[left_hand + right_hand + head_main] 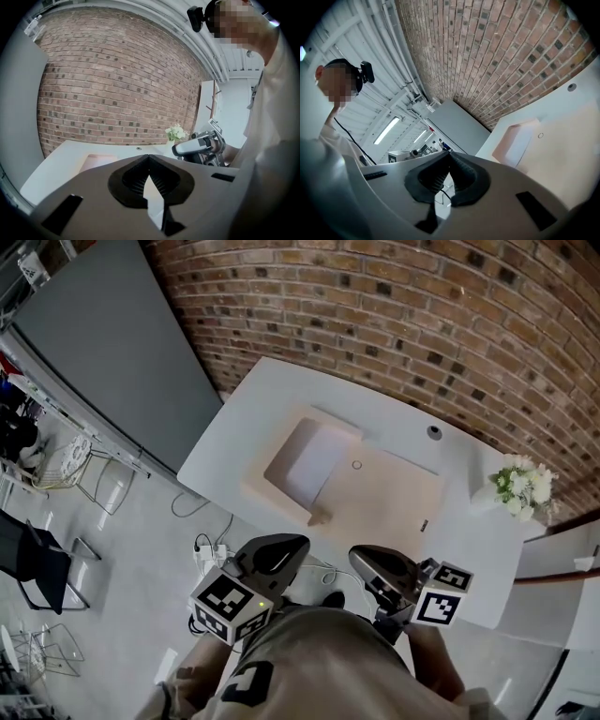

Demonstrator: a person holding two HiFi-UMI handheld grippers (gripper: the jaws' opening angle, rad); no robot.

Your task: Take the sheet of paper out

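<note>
A flat beige folder lies open on the white table. A white sheet of paper rests in its raised left part. Both grippers hover close to the person's body, short of the table's near edge and apart from the folder. My left gripper is shut with nothing between its jaws, as the left gripper view confirms. The right gripper is likewise shut and empty, its tips meeting in the right gripper view. That view shows the folder ahead to the right.
A vase of white flowers stands at the table's right end, with a round cable grommet behind the folder. A brick wall backs the table. A grey panel stands at left. Wire chairs and a power strip are on the floor.
</note>
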